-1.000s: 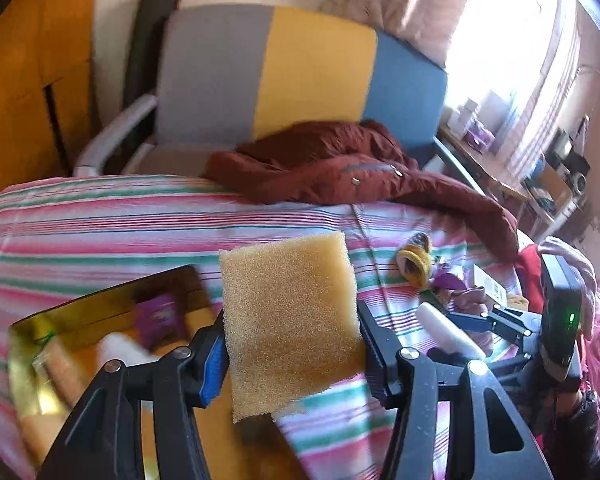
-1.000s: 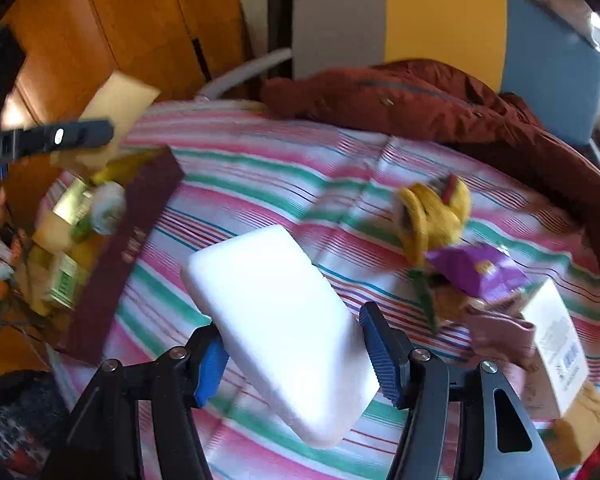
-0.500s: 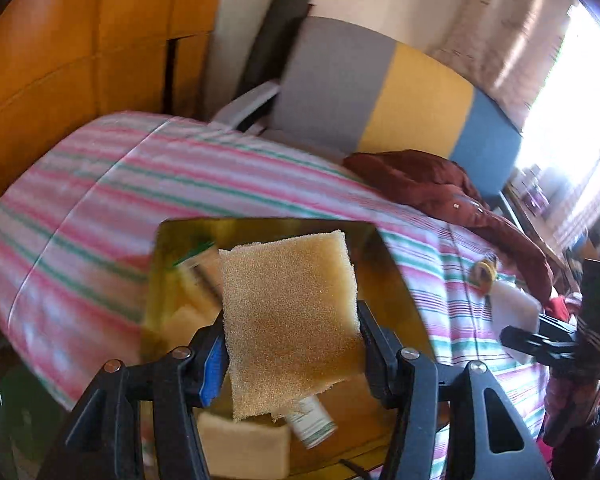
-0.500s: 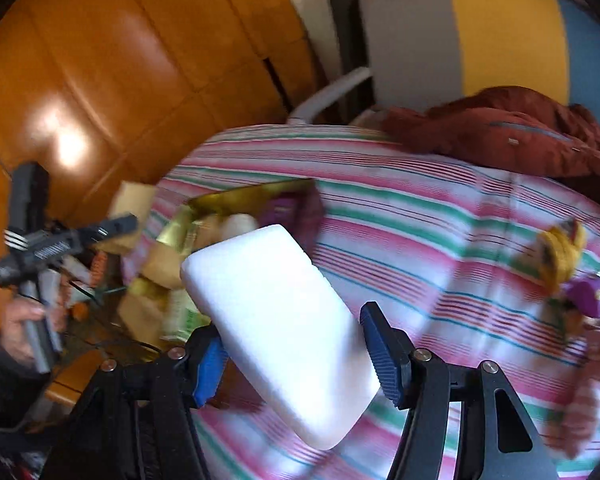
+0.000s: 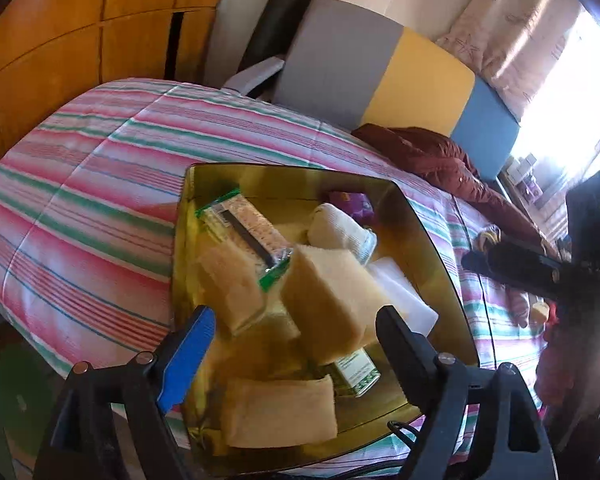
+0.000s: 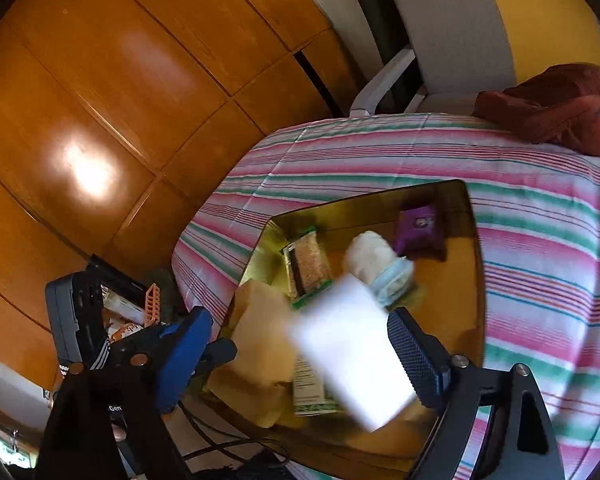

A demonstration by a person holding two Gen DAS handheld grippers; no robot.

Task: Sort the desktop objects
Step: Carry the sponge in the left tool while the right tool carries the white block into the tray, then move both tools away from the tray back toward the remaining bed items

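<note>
While both grippers, left gripper [image 5: 292,320] and right gripper [image 6: 300,344], are opening, yellow sponge [image 5: 332,300] and white block [image 6: 352,356] fall free; either may bounce out of the gold tray [image 5: 432,240].

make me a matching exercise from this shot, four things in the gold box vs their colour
Things:
1. snack pouch
2. flat block
3. sponge
4. cracker pack's edges

Colours:
a. white
b. green
c. purple
d. tan yellow

Pairs: 1-c, 2-a, 3-d, 4-b
</note>
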